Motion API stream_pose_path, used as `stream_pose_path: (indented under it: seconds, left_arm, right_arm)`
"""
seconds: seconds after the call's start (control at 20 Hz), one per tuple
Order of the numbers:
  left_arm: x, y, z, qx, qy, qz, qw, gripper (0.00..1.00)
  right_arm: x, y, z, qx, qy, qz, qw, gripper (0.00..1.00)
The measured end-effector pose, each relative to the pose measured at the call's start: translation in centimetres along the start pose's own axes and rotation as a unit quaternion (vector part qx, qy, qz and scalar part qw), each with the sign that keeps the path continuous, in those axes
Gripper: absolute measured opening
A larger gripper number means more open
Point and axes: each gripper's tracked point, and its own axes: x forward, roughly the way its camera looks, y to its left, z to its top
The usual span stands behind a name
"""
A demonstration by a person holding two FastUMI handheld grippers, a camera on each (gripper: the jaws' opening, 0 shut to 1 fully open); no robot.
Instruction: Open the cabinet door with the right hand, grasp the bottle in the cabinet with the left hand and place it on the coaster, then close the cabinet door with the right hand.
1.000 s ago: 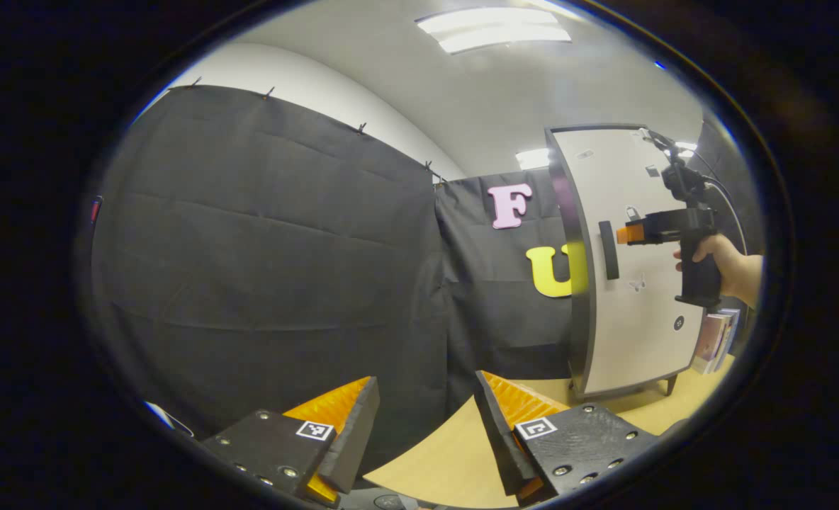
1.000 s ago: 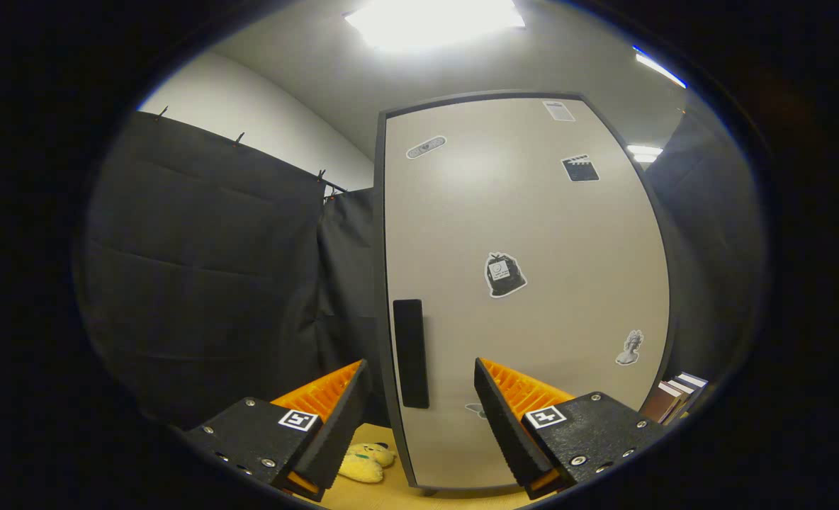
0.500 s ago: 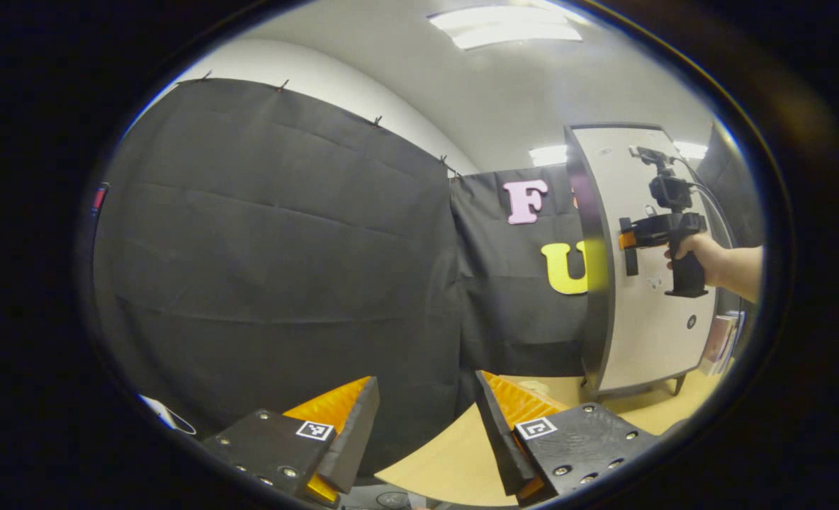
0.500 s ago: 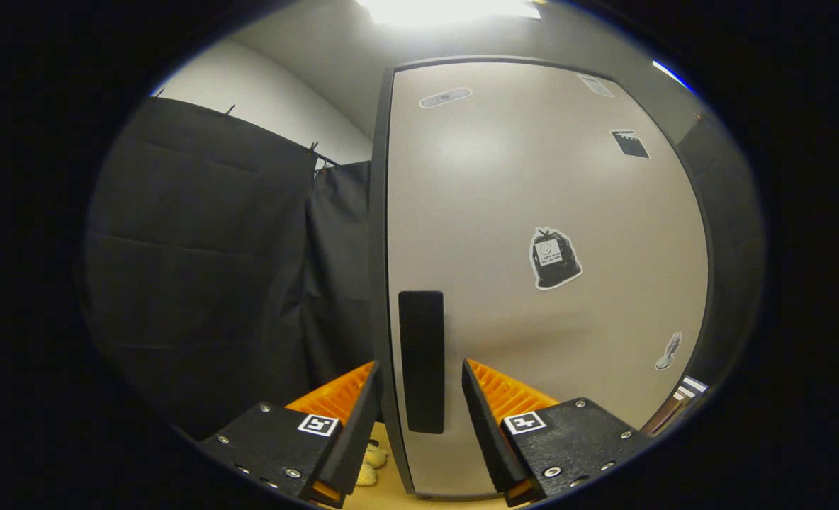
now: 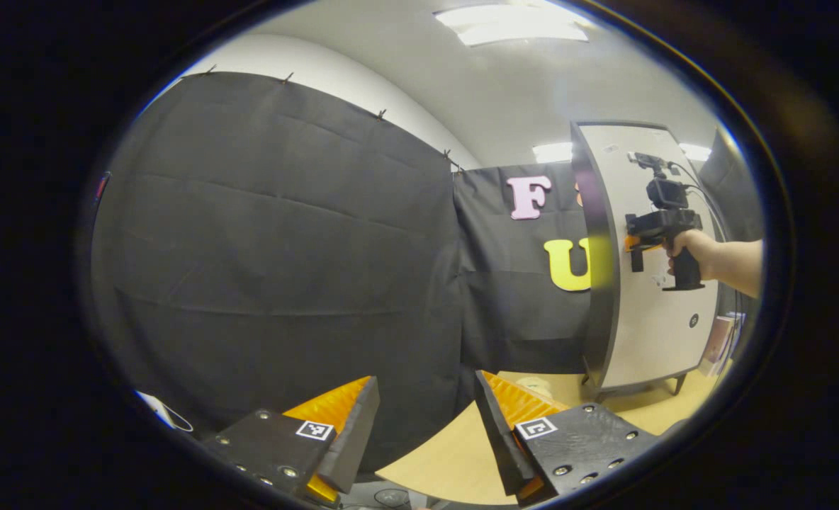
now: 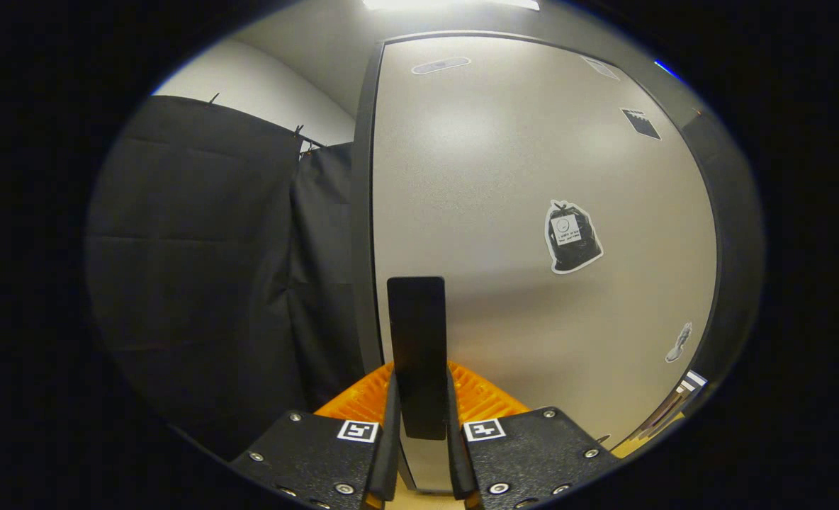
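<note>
**A:** Where's the right gripper (image 6: 419,425) at on your feed?

**B:** In the right gripper view I've got its jaws pinching the handle (image 6: 417,354), one finger on each side of that dark upright bar. The handle sits near the left edge of the door (image 6: 519,177), and the door looks flush with the cabinet frame, so I'd call it not open yet. A few stickers on the door, the biggest one (image 6: 572,236) up and right of the handle.

**A:** And from the other side?

**B:** In the left gripper view I see the same gripper (image 5: 635,241) far off on the right, a hand (image 5: 690,249) wrapped round its grip, nose right at the handle on the cabinet (image 5: 646,262). The cabinet stands on short legs on the tabletop (image 5: 462,453).

**A:** Left gripper?

**B:** The left gripper (image 5: 425,418) is well apart from the cabinet, jaws spread with nothing between them, above the tabletop edge and facing the black cloth wall (image 5: 278,262).

**A:** Bottle?

**B:** Can't tell, door's covering the inside. There's a pale roundish thing (image 5: 533,386) on the tabletop near the cabinet's foot, maybe the coaster, but it's too small and half hidden for me to say.
</note>
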Motion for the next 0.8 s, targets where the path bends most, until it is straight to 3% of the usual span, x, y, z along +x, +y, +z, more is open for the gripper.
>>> stream_pose_path:
  seconds: [0.15, 0.45, 0.5, 0.8]
  left_arm:
    - [-0.1, -0.2, 0.2, -0.002, -0.002, -0.007, 1.0, 0.8]
    - [0.4, -2.7, 0.7, -0.002, -0.008, -0.04, 0.999, 0.83]
    - [0.6, -3.5, 0.6, -0.005, -0.009, -0.047, 0.999, 0.77]
    - [0.1, -8.1, 1.1, -0.006, -0.011, -0.089, 0.996, 0.77]
  right_arm:
    - [-0.5, 0.0, -0.1, -0.002, 0.012, 0.008, 1.0, 0.19]
    - [-1.5, 0.0, -0.1, 0.002, 0.02, 0.041, 0.999, 0.18]
    - [-1.7, -0.1, -0.1, 0.004, 0.021, 0.048, 0.999, 0.18]
    - [-3.2, -0.2, 0.1, 0.002, 0.015, 0.079, 0.997, 0.18]
